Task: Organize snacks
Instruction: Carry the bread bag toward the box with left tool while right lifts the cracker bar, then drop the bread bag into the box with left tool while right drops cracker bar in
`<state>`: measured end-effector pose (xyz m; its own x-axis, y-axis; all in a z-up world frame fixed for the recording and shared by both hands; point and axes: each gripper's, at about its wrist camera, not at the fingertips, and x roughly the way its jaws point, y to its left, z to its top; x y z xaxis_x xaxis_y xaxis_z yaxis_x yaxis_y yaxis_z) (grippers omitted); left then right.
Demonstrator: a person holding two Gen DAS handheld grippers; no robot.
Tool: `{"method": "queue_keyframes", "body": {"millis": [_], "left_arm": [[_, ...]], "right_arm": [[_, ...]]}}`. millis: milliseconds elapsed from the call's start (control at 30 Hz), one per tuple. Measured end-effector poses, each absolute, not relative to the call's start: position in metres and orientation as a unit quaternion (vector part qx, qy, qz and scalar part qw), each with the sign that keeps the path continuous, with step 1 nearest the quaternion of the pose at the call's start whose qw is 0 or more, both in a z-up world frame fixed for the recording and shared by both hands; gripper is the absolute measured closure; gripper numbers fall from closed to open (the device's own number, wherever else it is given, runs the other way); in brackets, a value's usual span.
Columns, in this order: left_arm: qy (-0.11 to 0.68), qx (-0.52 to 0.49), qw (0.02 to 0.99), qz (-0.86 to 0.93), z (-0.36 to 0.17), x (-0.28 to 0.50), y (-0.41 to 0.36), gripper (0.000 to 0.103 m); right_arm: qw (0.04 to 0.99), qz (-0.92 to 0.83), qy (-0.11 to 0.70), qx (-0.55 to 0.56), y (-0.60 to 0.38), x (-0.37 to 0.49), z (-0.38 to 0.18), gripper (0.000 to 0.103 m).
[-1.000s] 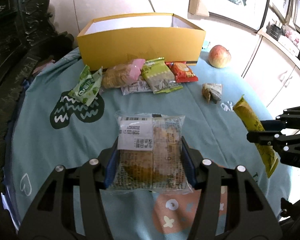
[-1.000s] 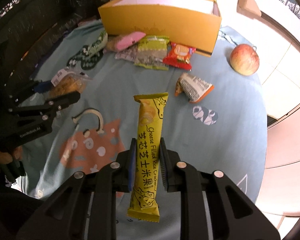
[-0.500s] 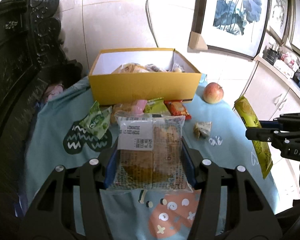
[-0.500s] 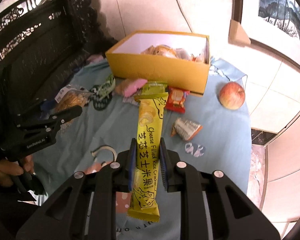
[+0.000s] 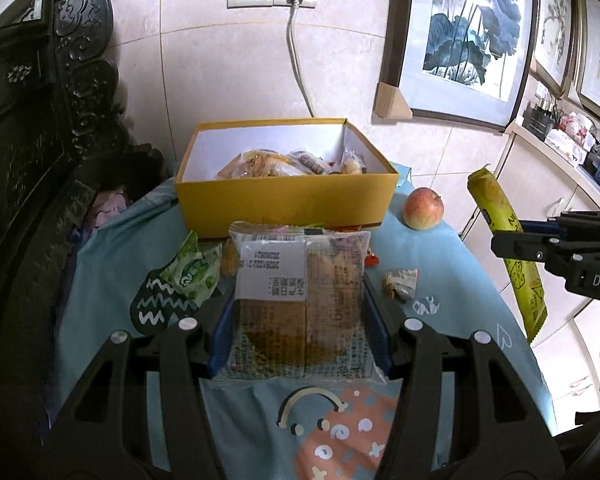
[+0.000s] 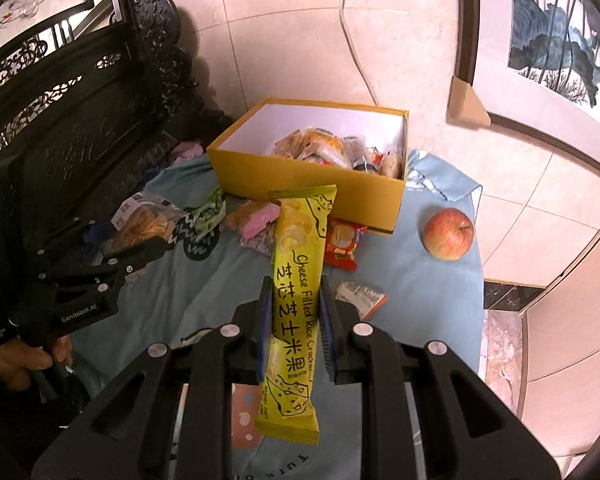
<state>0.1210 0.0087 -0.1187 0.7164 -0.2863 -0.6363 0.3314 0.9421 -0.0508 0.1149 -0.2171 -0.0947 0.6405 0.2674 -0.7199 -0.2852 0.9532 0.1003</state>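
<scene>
From the left wrist, the left gripper (image 5: 300, 320) pinches one clear cake packet (image 5: 300, 304) above the tablecloth (image 5: 452, 264), before one yellow box (image 5: 288, 200) and one apple (image 5: 423, 208). From the right wrist, the right gripper (image 6: 296, 320) clamps one yellow cracker bar (image 6: 296, 300); three loose packets show near the box.

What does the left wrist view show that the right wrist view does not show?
Only the left wrist view shows the printed label of the clear pastry pack in the left claw. Only the right wrist view shows the red packet fully and the words on the yellow cracker bar in the right claw. Both show the yellow box holding snacks, and the apple.
</scene>
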Motion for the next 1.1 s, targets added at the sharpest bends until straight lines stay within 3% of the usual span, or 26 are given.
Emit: {"method": "queue_keyframes", "body": {"millis": [633, 1000, 1033, 1067, 1100], "left_arm": [[0.366, 0.020, 0.918, -0.153, -0.139, 0.174, 0.008, 0.047], [0.295, 0.024, 0.948, -0.115, -0.052, 0.304, -0.018, 0.046], [0.292, 0.027, 0.950, -0.104, -0.046, 0.315, -0.021, 0.042], [0.290, 0.028, 0.952, -0.092, -0.040, 0.328, -0.022, 0.020], [0.293, 0.028, 0.953, -0.074, -0.035, 0.341, -0.021, 0.006]], "right_arm": [[0.901, 0.144, 0.410, -0.009, -0.221, 0.167, -0.103, 0.082], [0.931, 0.142, 0.334, -0.035, -0.209, 0.293, -0.011, 0.082], [0.933, 0.140, 0.330, -0.031, -0.208, 0.308, -0.003, 0.077], [0.931, 0.136, 0.337, -0.024, -0.208, 0.330, 0.004, 0.068], [0.931, 0.129, 0.340, -0.022, -0.210, 0.341, 0.006, 0.052]]}}
